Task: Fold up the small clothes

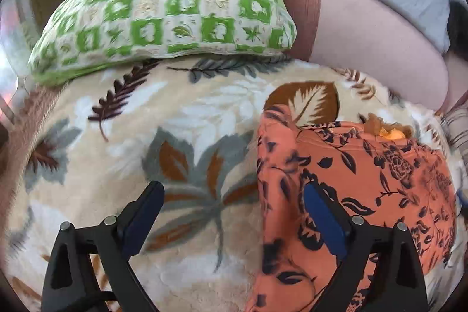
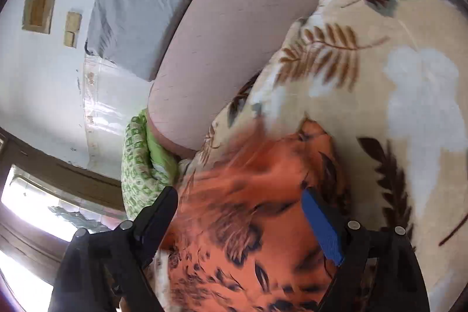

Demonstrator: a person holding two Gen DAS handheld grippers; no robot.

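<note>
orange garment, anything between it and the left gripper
Nothing visible. The left gripper is open over the leaf-print blanket, one finger already above the orange floral garment, whose edge lies in the gap. The green checked pillow sits well behind, out of the path.

One orange floral garment (image 1: 365,180), one green-checked pillow (image 1: 169,8), one leaf-print blanket (image 1: 146,122) and one pink cushion (image 1: 374,43) show, plus two wall plates (image 2: 41,2) at upper left of the right wrist view.
</note>
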